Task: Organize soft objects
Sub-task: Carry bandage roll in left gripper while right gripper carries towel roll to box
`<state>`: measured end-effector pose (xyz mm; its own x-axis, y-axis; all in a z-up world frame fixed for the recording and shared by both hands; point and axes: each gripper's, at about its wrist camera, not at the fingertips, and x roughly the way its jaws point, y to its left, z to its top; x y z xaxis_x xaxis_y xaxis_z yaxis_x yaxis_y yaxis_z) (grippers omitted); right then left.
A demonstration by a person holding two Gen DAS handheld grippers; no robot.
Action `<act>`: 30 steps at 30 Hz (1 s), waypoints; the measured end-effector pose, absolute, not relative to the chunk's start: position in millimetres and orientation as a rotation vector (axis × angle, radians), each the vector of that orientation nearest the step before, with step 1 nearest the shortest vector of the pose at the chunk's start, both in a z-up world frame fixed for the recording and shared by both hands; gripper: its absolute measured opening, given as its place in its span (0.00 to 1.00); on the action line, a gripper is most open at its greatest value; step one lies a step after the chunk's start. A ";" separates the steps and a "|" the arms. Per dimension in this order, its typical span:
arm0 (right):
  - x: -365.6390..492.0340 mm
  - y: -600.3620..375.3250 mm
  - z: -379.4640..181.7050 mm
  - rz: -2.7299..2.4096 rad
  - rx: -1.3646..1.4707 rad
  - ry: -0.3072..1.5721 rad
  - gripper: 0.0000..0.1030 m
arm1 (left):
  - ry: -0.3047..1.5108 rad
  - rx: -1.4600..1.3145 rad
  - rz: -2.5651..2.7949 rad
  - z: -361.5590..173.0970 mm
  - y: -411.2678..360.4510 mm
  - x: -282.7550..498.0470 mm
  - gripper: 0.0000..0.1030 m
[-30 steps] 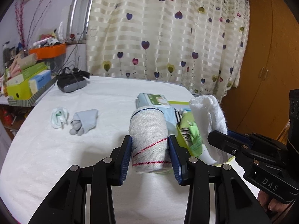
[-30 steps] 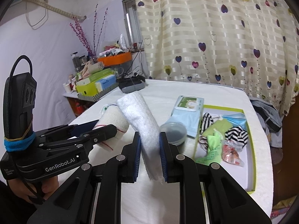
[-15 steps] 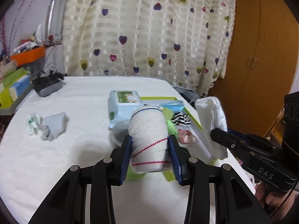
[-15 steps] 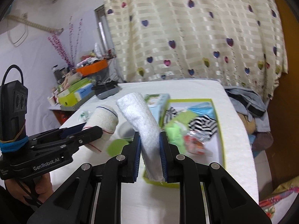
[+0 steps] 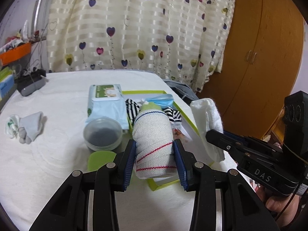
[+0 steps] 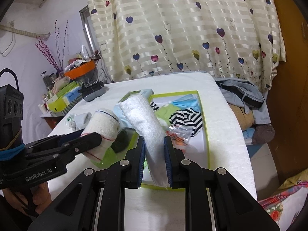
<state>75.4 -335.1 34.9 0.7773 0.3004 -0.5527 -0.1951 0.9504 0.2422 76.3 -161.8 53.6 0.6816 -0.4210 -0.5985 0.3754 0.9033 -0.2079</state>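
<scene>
My left gripper point(image 5: 155, 150) is shut on a rolled white bandage with red stitching point(image 5: 154, 140), held above the near edge of the green-rimmed tray point(image 5: 163, 184). My right gripper point(image 6: 154, 150) is shut on a rolled white towel point(image 6: 144, 123), held over the tray's point(image 6: 204, 123) near end. The tray holds striped socks point(image 6: 186, 117), a green cloth point(image 6: 167, 108), a blue mask point(image 6: 184, 100) and a small plastic packet point(image 6: 177, 134). The bandage also shows in the right wrist view point(image 6: 102, 127), and the towel in the left wrist view point(image 5: 207, 123).
On the white table, a wet-wipes pack point(image 5: 105, 102), a round clear container point(image 5: 103, 134) and a green lid point(image 5: 101, 160) lie left of the tray. Grey and white socks point(image 5: 27, 127) lie at far left. A black device point(image 5: 28, 85) and boxes point(image 6: 63, 98) stand at the back.
Both grippers have moved right with their loads, from beside the wipes pack to over the tray's near end. The tray and container now sit closer in both views.
</scene>
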 end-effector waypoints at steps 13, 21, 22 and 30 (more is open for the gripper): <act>94.8 -346.3 11.1 0.236 0.195 0.688 0.19 | 0.775 -0.084 -0.538 26.7 -187.8 93.1 0.37; 111.8 -354.0 -10.1 0.214 0.207 0.755 0.19 | 0.844 -0.082 -0.574 9.0 -203.4 106.3 0.37; 114.3 -355.1 -13.2 0.210 0.207 0.766 0.19 | 0.851 -0.081 -0.572 7.1 -204.6 108.1 0.37; 131.6 -359.2 -24.5 0.192 0.208 0.794 0.19 | 0.886 -0.069 -0.561 -4.3 -212.7 121.4 0.37</act>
<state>131.6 -359.2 -24.5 0.6857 0.2482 -0.6843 -0.0926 0.9622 0.2562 121.4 -212.7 -4.3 0.4991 -0.4907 -0.7142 0.4353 0.8546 -0.2829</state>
